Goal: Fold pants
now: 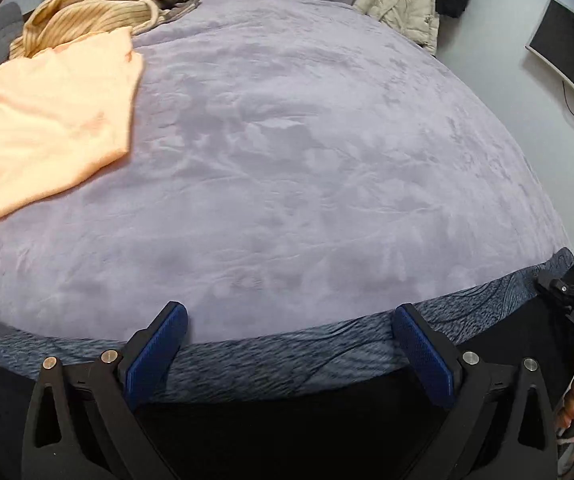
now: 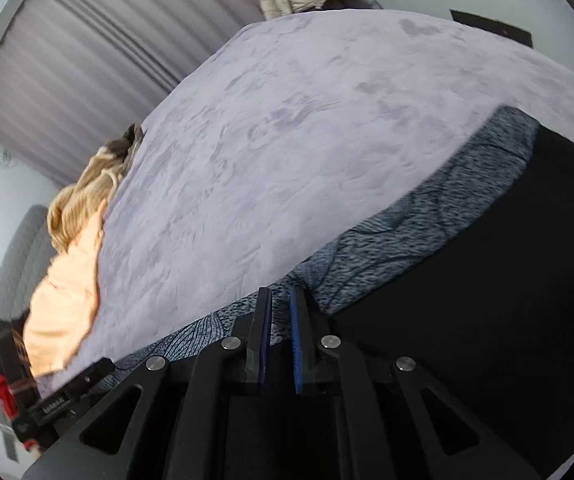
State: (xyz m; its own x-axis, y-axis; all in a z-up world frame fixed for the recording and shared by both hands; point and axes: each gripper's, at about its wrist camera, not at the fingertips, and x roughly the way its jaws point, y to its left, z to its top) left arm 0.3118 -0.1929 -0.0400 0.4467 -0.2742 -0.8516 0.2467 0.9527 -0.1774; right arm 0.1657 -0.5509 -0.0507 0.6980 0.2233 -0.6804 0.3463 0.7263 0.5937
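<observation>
Black pants (image 1: pixel 271 420) with a heathered grey waistband (image 1: pixel 287 352) lie along the lower frame edge on my lavender bedspread (image 1: pixel 287 160), my left gripper (image 1: pixel 291 328) spread wide and empty, my right gripper (image 2: pixel 281 304) nearly closed at the waistband, grip unclear.

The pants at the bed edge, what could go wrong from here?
1. The pants hang over the bed edge; if the right gripper, nearly shut on the waistband, has only a thin pinch, they may slip to the floor.
2. The left gripper is open and holds nothing, so a one-sided lift could bunch the fabric.
3. The orange garment lies on the bed and could crowd the folding space.
</observation>
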